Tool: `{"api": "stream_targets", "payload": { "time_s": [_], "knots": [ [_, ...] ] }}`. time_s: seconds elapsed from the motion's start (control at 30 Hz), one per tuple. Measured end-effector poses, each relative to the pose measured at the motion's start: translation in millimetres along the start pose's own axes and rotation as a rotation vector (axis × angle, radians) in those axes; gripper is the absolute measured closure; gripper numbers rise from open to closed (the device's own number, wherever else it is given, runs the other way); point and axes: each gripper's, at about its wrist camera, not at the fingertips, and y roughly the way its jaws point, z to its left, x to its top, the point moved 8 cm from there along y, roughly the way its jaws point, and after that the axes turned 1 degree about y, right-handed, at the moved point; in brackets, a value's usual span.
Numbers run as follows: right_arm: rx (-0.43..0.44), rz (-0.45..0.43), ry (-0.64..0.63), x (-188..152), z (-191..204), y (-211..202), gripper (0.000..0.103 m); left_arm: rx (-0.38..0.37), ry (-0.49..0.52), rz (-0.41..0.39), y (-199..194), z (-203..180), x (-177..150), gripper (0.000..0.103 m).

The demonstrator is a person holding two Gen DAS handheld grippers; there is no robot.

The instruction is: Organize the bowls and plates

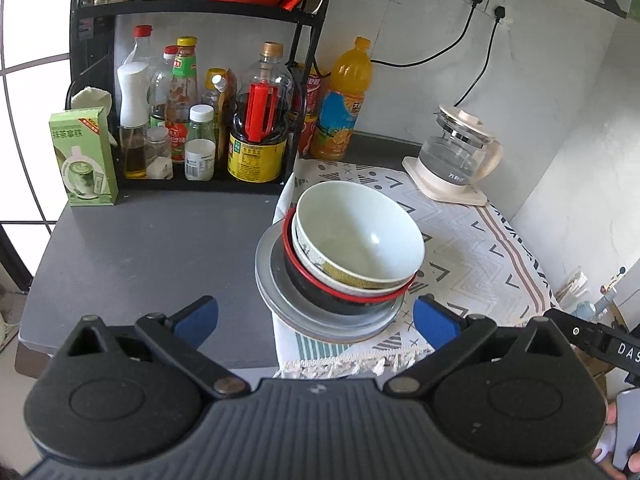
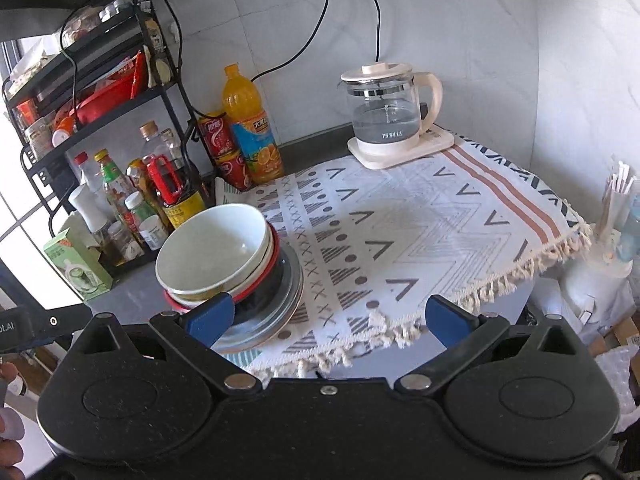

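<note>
One stack of dishes stands at the left edge of the patterned cloth (image 1: 460, 240). A pale green-white bowl (image 1: 360, 232) sits on top, nested in a white bowl with a yellow band (image 1: 340, 276). Below come a black bowl with a red rim (image 1: 316, 296) and grey plates (image 1: 280, 304). My left gripper (image 1: 316, 320) is open, its blue pads on either side of the stack's near edge, with nothing held. In the right wrist view the top bowl (image 2: 212, 248) and grey plates (image 2: 280, 312) lie at the left. My right gripper (image 2: 326, 320) is open and holds nothing; its left pad is in front of the stack.
A black rack (image 1: 200, 8) crowded with sauce bottles (image 1: 256, 148) stands behind the stack. An orange drink bottle (image 1: 344, 100) and red cans (image 2: 220, 148) stand beside it. A glass kettle (image 2: 388, 116) sits at the back right. A green carton (image 1: 84, 156) stands on the grey counter (image 1: 152, 248).
</note>
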Motion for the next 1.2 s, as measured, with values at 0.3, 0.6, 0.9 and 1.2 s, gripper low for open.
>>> {"api": "stream_targets", "payload": {
  "time_s": [0.3,0.6,0.9,1.2],
  "knots": [
    [-0.001,-0.005,0.001,-19,11,-19,0.0,-0.012,0.018,-0.001,-19,11,-12,0.0],
    [-0.009,-0.011,0.012,-23,10,-28,0.0,-0.008,0.034,0.005,-26,21,-19,0.0],
    [-0.027,-0.016,0.016,-22,4,-29,0.0,-0.026,0.043,0.01,-23,19,-18,0.0],
    [-0.032,-0.013,0.002,-23,6,-29,0.0,-0.029,0.046,0.01,-19,17,-16,0.0]
  ]
}}
